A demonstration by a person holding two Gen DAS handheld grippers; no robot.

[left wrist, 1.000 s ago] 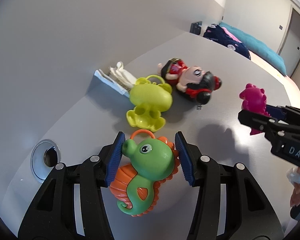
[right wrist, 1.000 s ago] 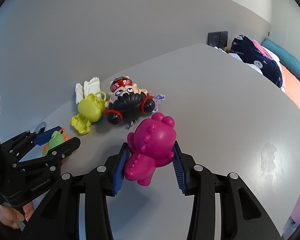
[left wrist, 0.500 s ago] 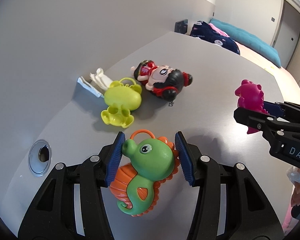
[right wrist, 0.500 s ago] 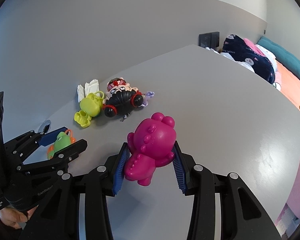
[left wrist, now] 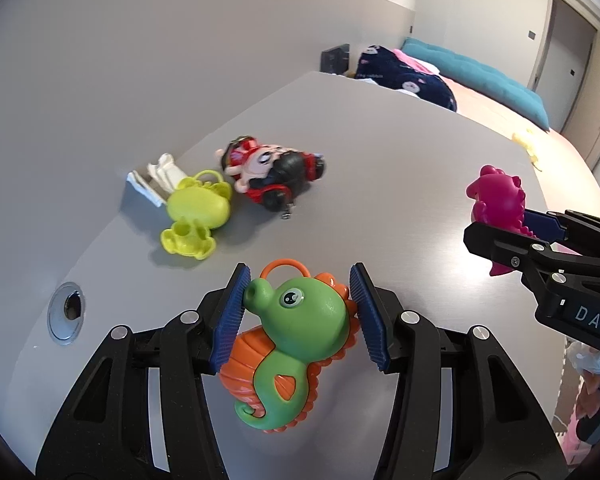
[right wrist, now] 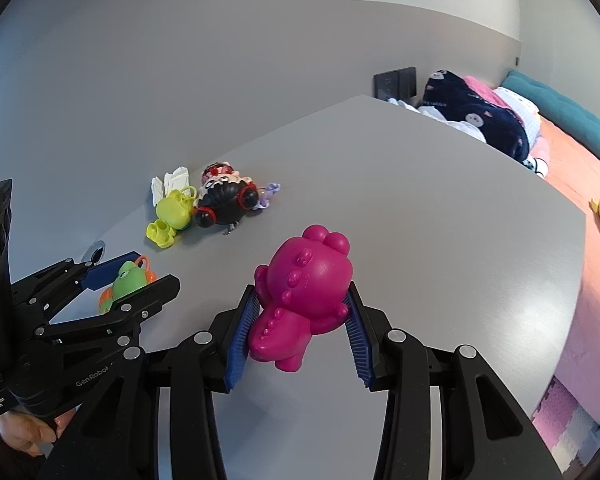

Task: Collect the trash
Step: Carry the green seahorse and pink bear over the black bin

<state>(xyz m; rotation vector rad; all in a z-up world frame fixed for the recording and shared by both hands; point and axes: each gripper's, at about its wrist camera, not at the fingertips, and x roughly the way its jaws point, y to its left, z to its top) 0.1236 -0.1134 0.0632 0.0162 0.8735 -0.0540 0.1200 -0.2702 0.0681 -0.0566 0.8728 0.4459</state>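
My left gripper [left wrist: 298, 312] is shut on a green and orange seahorse toy [left wrist: 296, 332], held above the grey table [left wrist: 400, 184]. My right gripper [right wrist: 300, 320] is shut on a magenta dinosaur toy [right wrist: 304, 292]; from the left wrist view it shows at the right [left wrist: 498, 204]. The seahorse also shows at the left of the right wrist view [right wrist: 128, 280]. A crumpled white paper scrap [left wrist: 156, 180] lies far back by the wall, touching a yellow-green toy [left wrist: 198, 212].
A doll with black hair and red trim [left wrist: 274, 176] lies beside the yellow-green toy. A round metal grommet [left wrist: 66, 312] is set in the table at the left. Beyond the table's right edge are a bed with dark bedding [right wrist: 480, 124] and a pink floor [right wrist: 596, 300].
Both grippers have drawn back from the wall and risen a little, each keeping its toy. The paper, yellow-green toy and doll now look farther away and smaller.
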